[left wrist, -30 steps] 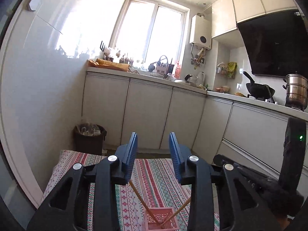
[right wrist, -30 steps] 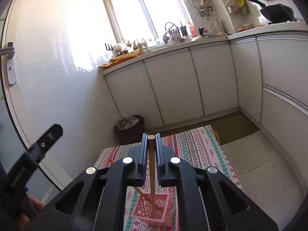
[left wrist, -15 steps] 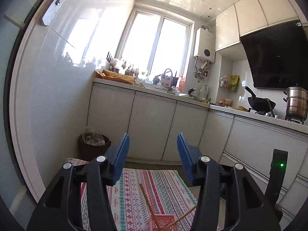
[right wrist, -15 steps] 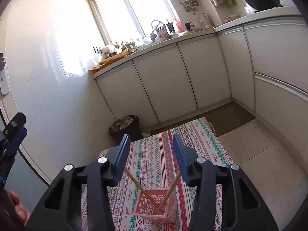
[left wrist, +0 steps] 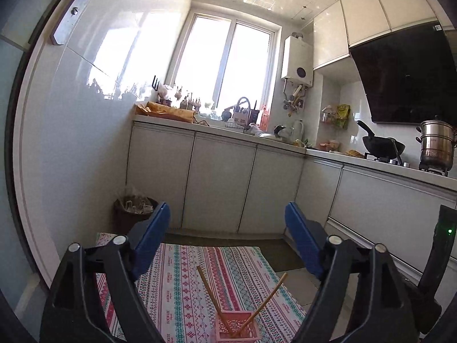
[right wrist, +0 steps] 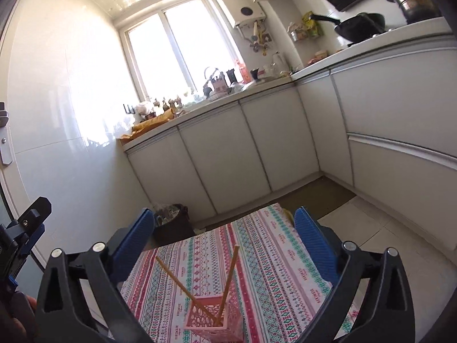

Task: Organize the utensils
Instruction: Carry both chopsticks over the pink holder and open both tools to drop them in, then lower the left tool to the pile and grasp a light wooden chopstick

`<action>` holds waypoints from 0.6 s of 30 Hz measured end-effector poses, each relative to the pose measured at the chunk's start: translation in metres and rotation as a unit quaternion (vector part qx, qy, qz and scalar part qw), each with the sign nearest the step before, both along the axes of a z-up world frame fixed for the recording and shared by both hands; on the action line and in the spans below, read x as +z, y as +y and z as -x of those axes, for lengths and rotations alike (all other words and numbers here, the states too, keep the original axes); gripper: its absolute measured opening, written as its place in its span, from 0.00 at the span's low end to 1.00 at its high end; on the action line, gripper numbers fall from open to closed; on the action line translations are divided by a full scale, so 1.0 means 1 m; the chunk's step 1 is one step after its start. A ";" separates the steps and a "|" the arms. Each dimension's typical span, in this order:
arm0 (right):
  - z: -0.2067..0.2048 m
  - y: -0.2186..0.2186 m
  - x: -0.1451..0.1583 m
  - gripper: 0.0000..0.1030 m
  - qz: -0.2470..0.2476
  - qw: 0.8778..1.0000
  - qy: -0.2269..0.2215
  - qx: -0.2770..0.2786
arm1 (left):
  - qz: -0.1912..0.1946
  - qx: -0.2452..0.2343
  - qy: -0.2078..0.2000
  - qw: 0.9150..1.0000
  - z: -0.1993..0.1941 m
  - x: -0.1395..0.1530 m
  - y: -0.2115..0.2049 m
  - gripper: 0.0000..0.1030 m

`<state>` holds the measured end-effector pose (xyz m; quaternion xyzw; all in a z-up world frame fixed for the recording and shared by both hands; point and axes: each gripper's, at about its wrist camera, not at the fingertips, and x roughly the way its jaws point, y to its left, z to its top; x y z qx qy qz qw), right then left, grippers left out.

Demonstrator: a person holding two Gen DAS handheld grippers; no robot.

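- Your left gripper [left wrist: 224, 228] and right gripper [right wrist: 224, 228] are spread wide, holding nothing; lift straight away.
- Below and between the fingers, two chopsticks [right wrist: 228, 280] lean crossed in the pink basket [right wrist: 210, 323]; avoid knocking them.

Domestic kitchen: white base cabinets [left wrist: 222, 183] under cluttered countertop [left wrist: 285, 143], wok [left wrist: 382, 144] and steamer pot [left wrist: 435, 145] on hob, wall-mounted water heater [left wrist: 297, 61].

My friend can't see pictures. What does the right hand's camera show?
Two chopsticks lean apart in a pink basket on a striped tablecloth. The right gripper hangs above it, open and holding nothing. White kitchen cupboards and a sunny window stand behind.
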<state>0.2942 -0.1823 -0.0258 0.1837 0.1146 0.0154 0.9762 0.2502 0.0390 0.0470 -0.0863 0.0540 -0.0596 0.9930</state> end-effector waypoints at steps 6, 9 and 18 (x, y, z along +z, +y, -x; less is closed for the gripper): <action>0.063 -0.025 -0.007 0.93 0.076 0.993 -0.050 -0.068 | -0.039 -0.066 0.062 0.995 -0.002 -0.010 -0.017 0.93; 0.087 -0.038 -0.019 0.93 0.104 0.992 -0.034 -0.058 | -0.100 -0.137 0.121 0.978 -0.004 -0.031 -0.038 0.93; 0.121 -0.087 -0.062 0.93 0.096 0.982 0.151 -0.057 | -0.286 -0.323 0.231 0.872 0.039 -0.120 -0.099 0.93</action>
